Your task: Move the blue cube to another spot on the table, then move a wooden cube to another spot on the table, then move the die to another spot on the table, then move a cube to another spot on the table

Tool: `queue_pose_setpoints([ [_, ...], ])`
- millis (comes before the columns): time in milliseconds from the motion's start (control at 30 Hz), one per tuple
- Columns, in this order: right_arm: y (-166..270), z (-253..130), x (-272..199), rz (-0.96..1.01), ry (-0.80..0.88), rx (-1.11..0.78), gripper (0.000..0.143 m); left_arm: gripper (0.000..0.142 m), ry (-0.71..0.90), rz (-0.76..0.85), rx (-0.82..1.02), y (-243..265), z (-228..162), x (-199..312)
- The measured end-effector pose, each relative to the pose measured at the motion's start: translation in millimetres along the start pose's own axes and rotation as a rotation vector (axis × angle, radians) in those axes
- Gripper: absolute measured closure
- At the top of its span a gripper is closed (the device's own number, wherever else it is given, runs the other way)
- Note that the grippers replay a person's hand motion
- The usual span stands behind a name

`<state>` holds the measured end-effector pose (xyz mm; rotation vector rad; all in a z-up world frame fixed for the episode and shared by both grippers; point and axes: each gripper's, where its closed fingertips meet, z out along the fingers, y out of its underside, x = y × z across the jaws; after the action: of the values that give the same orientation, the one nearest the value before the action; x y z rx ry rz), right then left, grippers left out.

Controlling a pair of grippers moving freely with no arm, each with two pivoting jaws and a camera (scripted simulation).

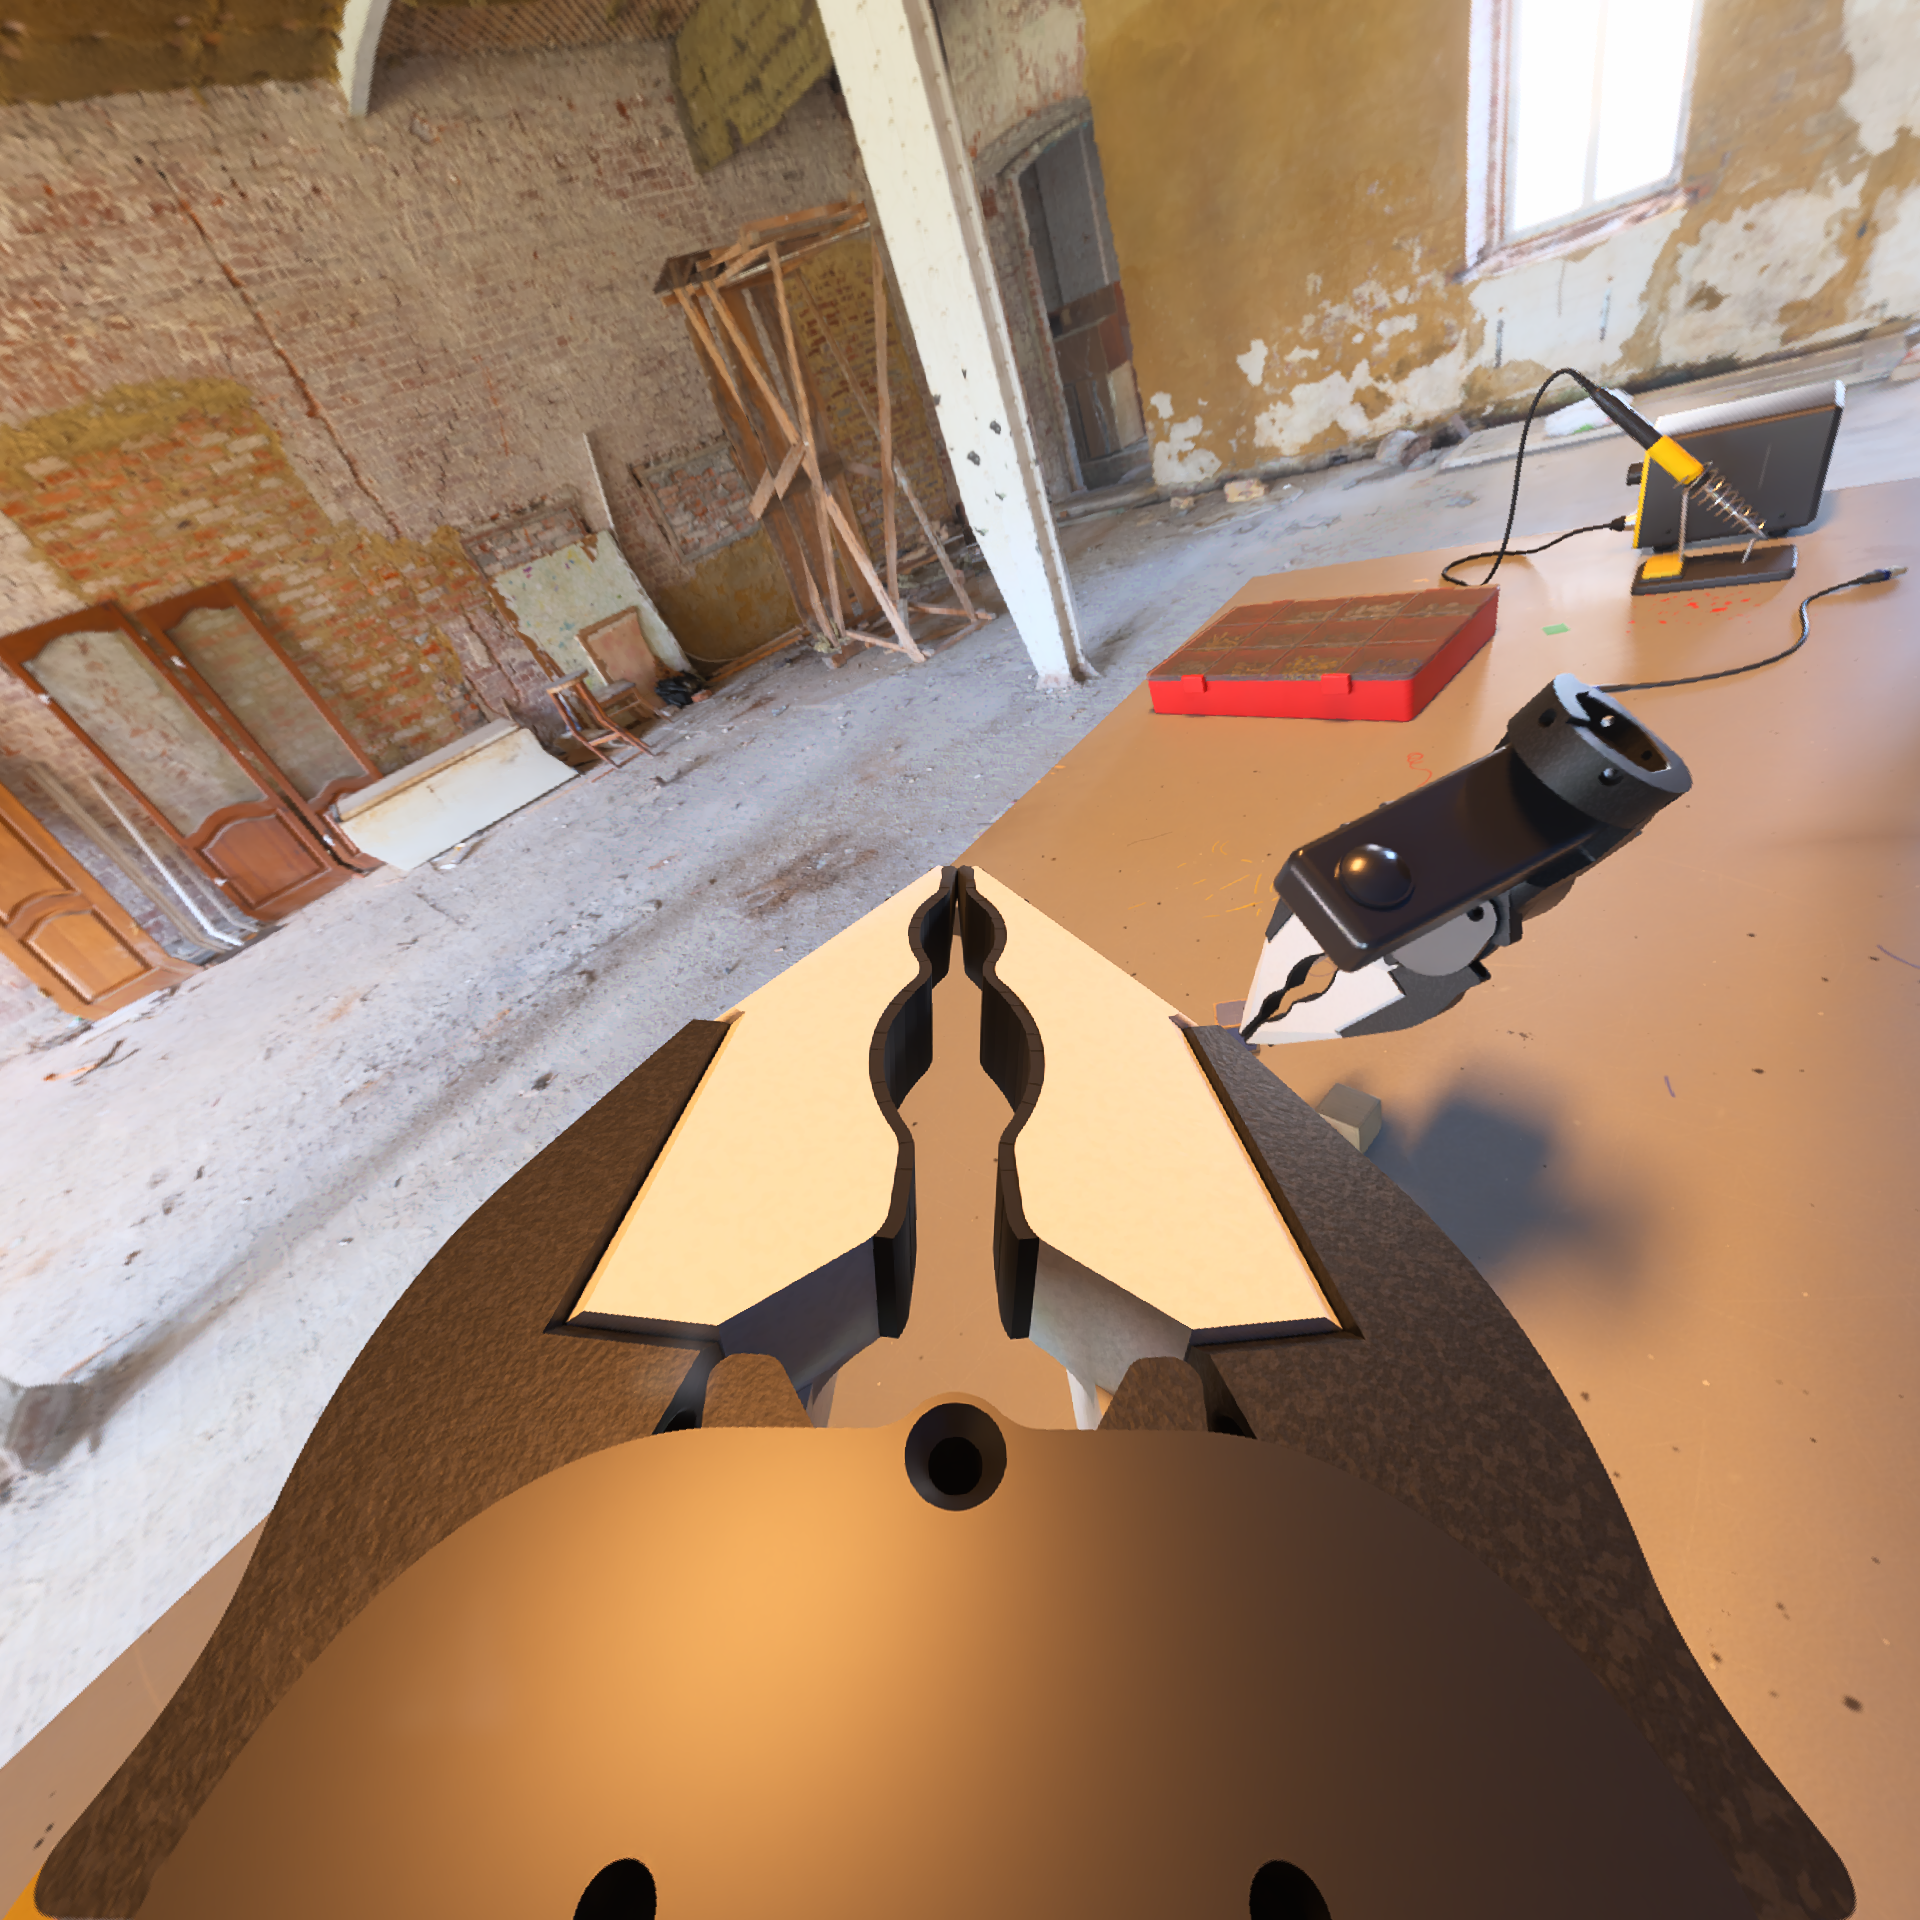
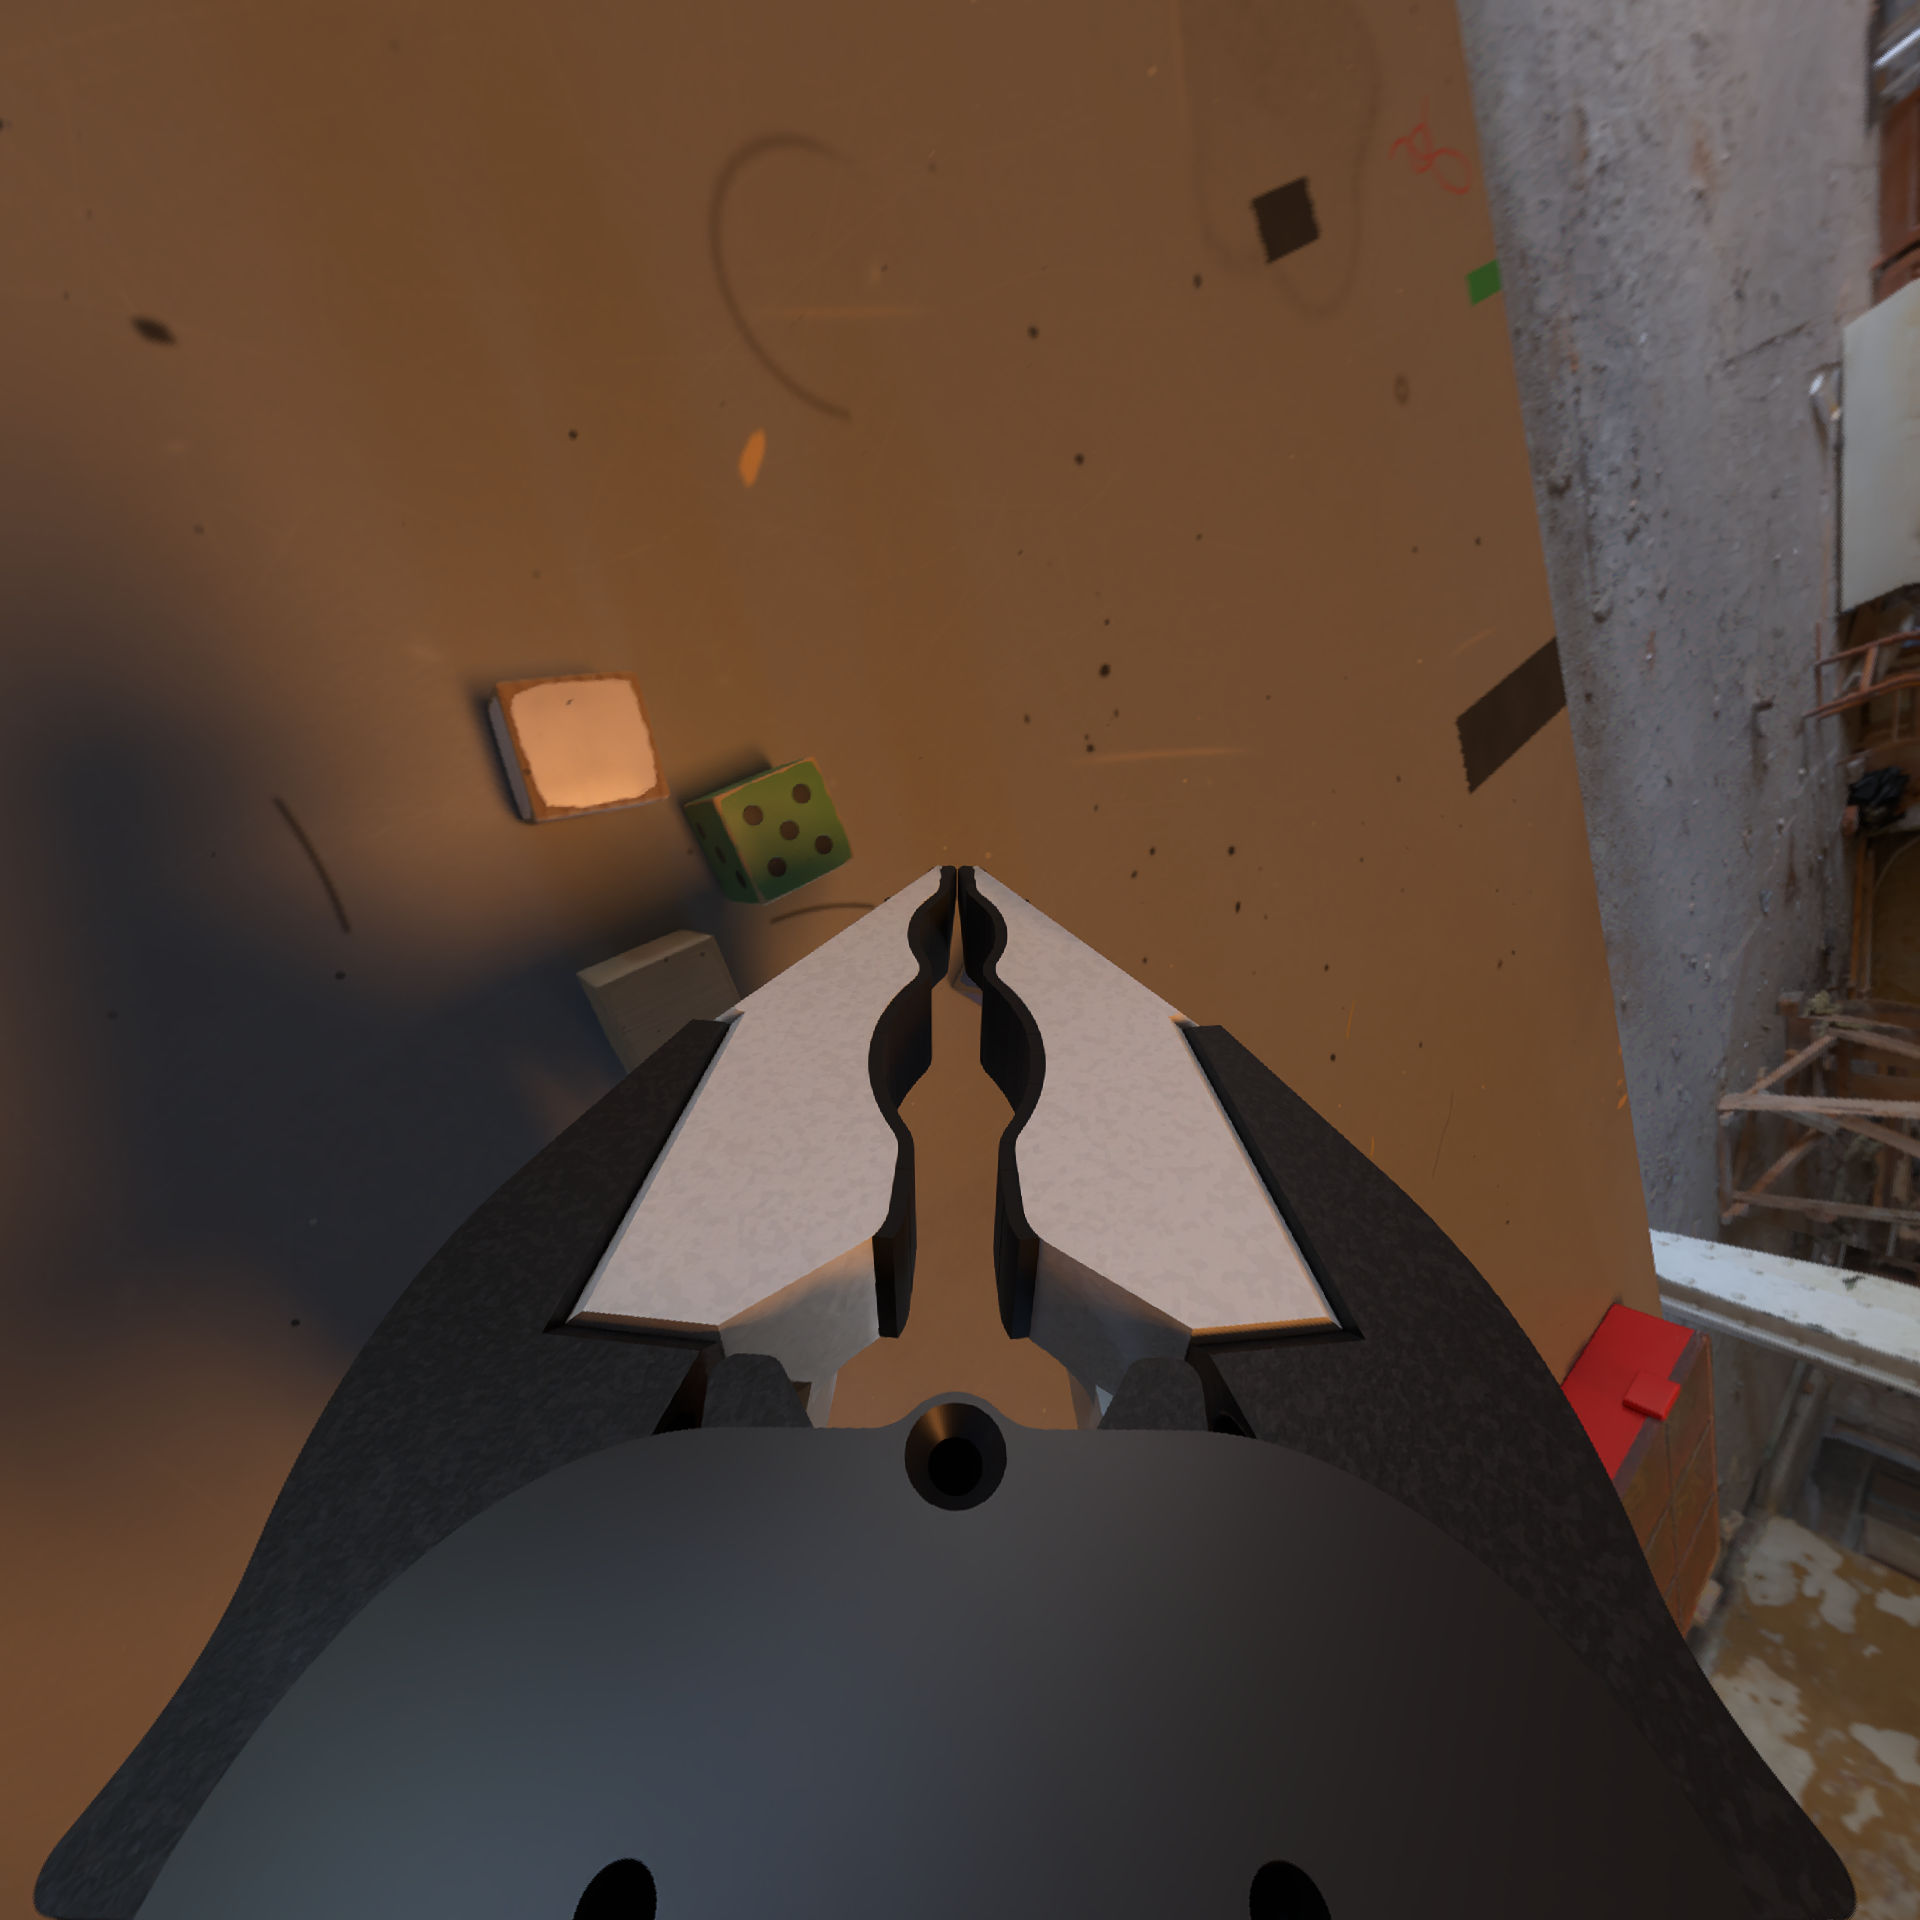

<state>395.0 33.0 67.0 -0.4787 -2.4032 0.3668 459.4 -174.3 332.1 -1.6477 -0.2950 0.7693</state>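
Observation:
My left gripper (image 1: 954, 875) is shut and empty, held above the table's left edge. In the left wrist view my right gripper (image 1: 1250, 1029) points down with its tips at the table, beside a small blue-grey patch (image 1: 1229, 1011) that may be the blue cube. In its own view the right gripper (image 2: 954, 875) is shut; a bluish sliver (image 2: 964, 982) shows through the gap between its fingers. A green die (image 2: 774, 831) lies just left of its tips. A pale wooden cube (image 2: 657, 992) sits beside the left finger and also shows in the left wrist view (image 1: 1351, 1117). A cube with a light top (image 2: 577, 743) lies farther left.
A red parts case (image 1: 1330, 655) and a soldering station (image 1: 1725, 488) with its cable stand at the far end of the brown table (image 1: 1662, 1247). The case's corner (image 2: 1631, 1382) shows at the table's edge. Dark tape patches (image 2: 1285, 218) mark the tabletop.

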Motion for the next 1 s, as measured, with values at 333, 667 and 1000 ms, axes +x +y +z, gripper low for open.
queue_pose_setpoints([
  [333, 1.7, -83.2, 77.4, 0.178, 0.293, 0.208, 0.143, 0.142, -0.001, 0.043, -0.055, 6.7, 7.6, 3.8],
  [667, 29.3, -31.7, 53.4, 0.358, 0.109, 0.018, 0.121, 0.142, -0.005, 0.060, -0.095, 12.7, 12.0, 5.8],
  [1000, 57.7, 43.5, 30.0, 0.596, -0.151, -0.298, 0.094, 0.142, 0.022, 0.059, -0.120, 18.4, 13.1, 9.3],
])
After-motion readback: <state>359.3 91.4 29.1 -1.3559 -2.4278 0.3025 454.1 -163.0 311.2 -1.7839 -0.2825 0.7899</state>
